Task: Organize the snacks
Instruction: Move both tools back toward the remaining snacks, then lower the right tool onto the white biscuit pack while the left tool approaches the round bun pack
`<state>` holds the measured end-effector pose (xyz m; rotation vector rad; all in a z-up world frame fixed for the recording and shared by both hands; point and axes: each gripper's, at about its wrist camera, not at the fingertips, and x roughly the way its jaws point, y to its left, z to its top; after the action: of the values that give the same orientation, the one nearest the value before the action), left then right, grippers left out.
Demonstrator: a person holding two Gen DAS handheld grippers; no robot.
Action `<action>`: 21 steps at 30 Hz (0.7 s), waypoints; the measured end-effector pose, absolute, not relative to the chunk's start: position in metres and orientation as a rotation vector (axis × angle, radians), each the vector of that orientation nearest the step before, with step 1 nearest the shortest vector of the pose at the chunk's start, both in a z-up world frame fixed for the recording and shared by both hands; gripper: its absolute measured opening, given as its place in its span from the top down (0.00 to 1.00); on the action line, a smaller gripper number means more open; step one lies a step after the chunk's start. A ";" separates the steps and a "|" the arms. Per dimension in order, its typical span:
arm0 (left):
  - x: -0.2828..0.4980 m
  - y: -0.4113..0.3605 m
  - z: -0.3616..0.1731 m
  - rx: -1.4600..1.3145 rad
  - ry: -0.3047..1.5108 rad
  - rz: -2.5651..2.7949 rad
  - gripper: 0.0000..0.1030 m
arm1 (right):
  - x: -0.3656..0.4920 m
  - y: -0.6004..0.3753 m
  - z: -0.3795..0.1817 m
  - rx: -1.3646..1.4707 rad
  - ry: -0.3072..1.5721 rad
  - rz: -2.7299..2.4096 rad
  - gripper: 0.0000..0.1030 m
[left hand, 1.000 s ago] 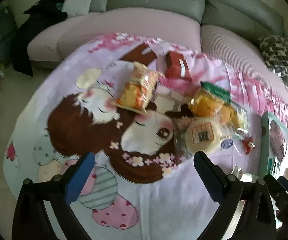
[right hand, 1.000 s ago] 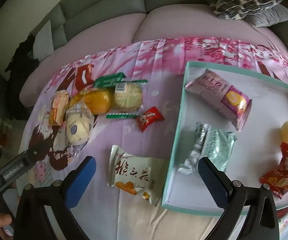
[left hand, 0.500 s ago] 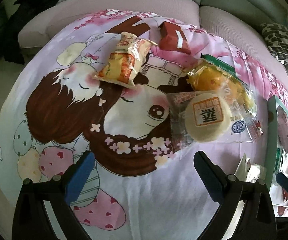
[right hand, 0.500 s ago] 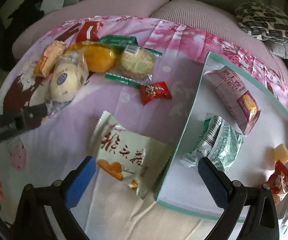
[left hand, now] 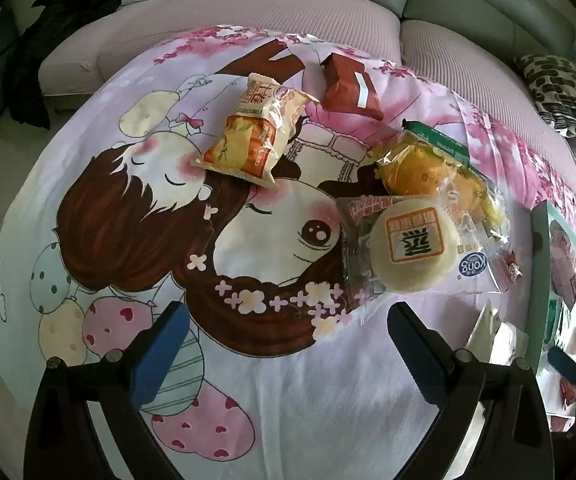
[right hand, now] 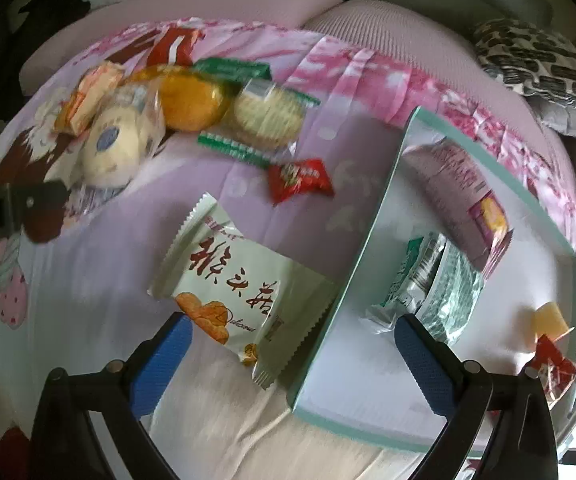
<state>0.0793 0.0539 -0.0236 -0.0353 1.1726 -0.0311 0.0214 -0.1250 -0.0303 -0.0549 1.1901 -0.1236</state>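
My left gripper (left hand: 288,320) is open and empty above the cartoon-print cloth, just short of a round white bun in clear wrap (left hand: 413,250). An orange snack bag (left hand: 254,136), a red packet (left hand: 349,88) and a yellow cake packet (left hand: 419,168) lie beyond it. My right gripper (right hand: 289,336) is open and empty over a white packet with red writing (right hand: 244,284), which lies against the left wall of the teal-rimmed tray (right hand: 371,224). The tray holds a pink packet (right hand: 459,196), a green foil packet (right hand: 431,288) and small sweets (right hand: 551,316).
A small red sweet (right hand: 299,180), a round cracker pack (right hand: 268,116) and an orange bun (right hand: 192,100) lie on the cloth left of the tray. A pink sofa (left hand: 248,4) curves behind the table. A patterned cushion (right hand: 539,56) sits at the right.
Both grippers have moved forward and lower toward the table. The white bun now sits closer to my left gripper; the white packet now lies between my right gripper's fingers.
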 end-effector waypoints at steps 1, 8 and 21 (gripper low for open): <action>0.079 0.054 -0.023 -0.036 1.173 -0.031 0.04 | 0.023 -0.125 -0.028 -0.059 1.177 -0.127 0.01; 0.080 0.055 -0.024 -0.036 1.174 -0.029 0.04 | 0.034 -0.107 -0.020 -0.156 1.113 -0.092 0.04; 0.081 0.062 -0.021 -0.066 1.166 -0.011 0.04 | 0.050 -0.080 -0.037 -0.168 1.109 0.100 0.13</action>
<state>0.0806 0.0620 -0.0212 -0.0663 1.1665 -0.0107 0.0504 -0.0796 -0.0367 -0.1677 1.1093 0.0998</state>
